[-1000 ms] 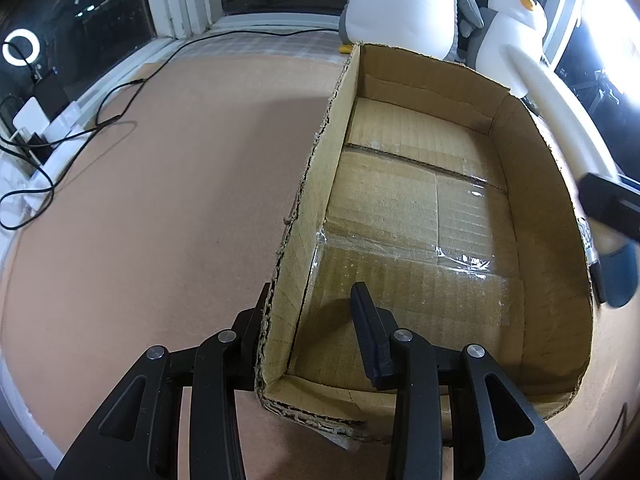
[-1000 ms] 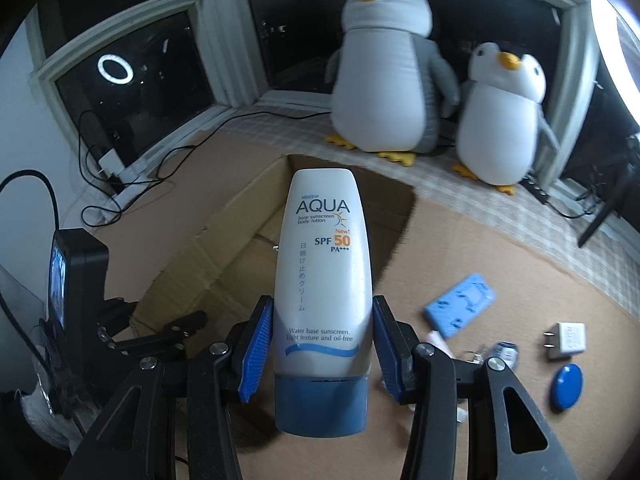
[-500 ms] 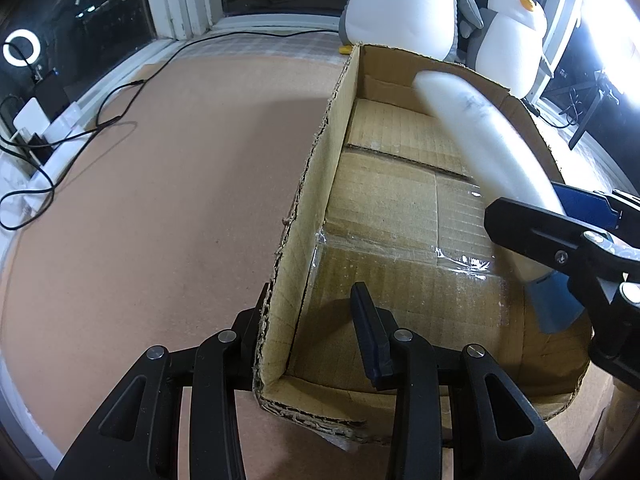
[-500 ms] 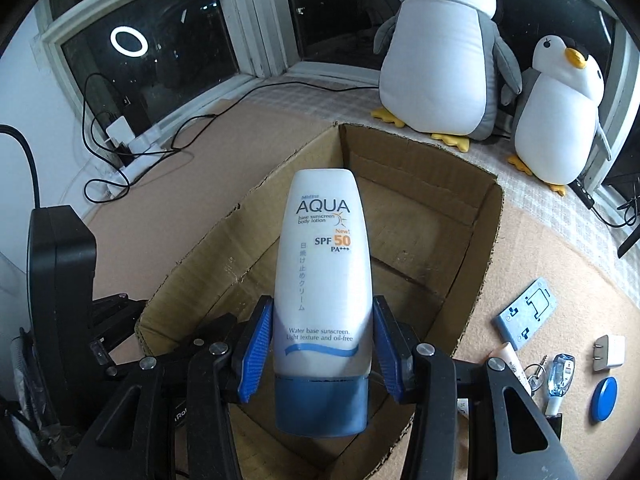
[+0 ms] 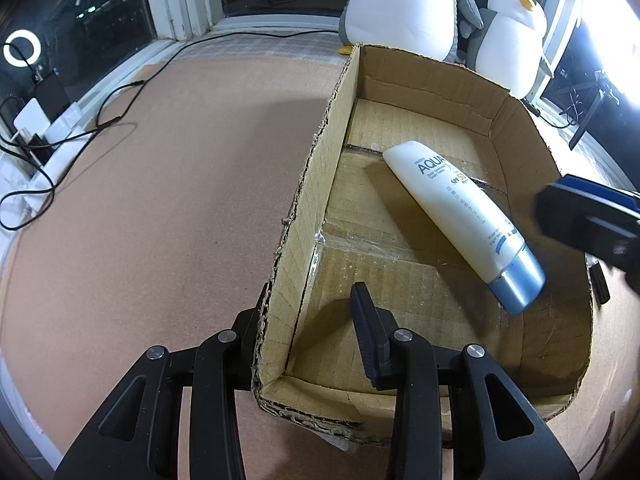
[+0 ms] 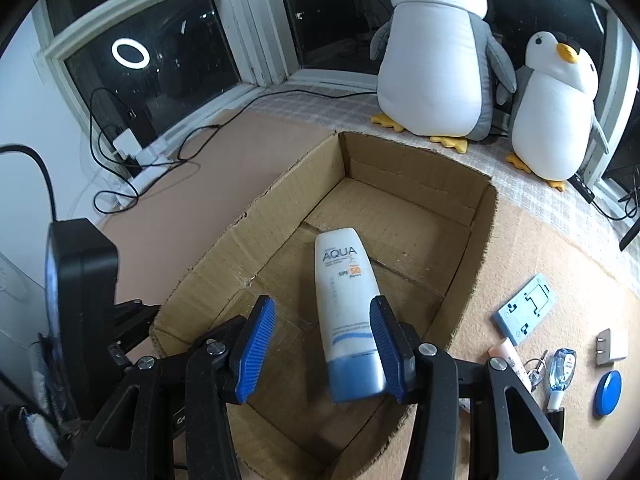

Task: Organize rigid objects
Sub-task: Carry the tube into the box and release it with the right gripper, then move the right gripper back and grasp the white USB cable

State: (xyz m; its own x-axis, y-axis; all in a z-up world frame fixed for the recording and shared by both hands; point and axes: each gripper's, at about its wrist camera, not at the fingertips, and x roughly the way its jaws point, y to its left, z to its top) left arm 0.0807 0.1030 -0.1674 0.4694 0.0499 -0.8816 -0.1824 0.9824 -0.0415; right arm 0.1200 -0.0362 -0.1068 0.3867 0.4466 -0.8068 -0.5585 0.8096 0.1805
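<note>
Bracing the cardboard box (image 5: 320, 184), left gripper (image 5: 308, 320) clamps its near wall so it stays put. Right gripper (image 6: 322, 344) gapes, pads clear; sunscreen tube (image 6: 346, 304) lies inside.

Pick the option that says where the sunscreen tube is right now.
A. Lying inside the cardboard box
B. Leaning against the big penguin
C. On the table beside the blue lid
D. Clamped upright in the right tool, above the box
A: the sunscreen tube lies on the floor of the cardboard box, and the right tool stands open around it, pads off its sides.
</note>
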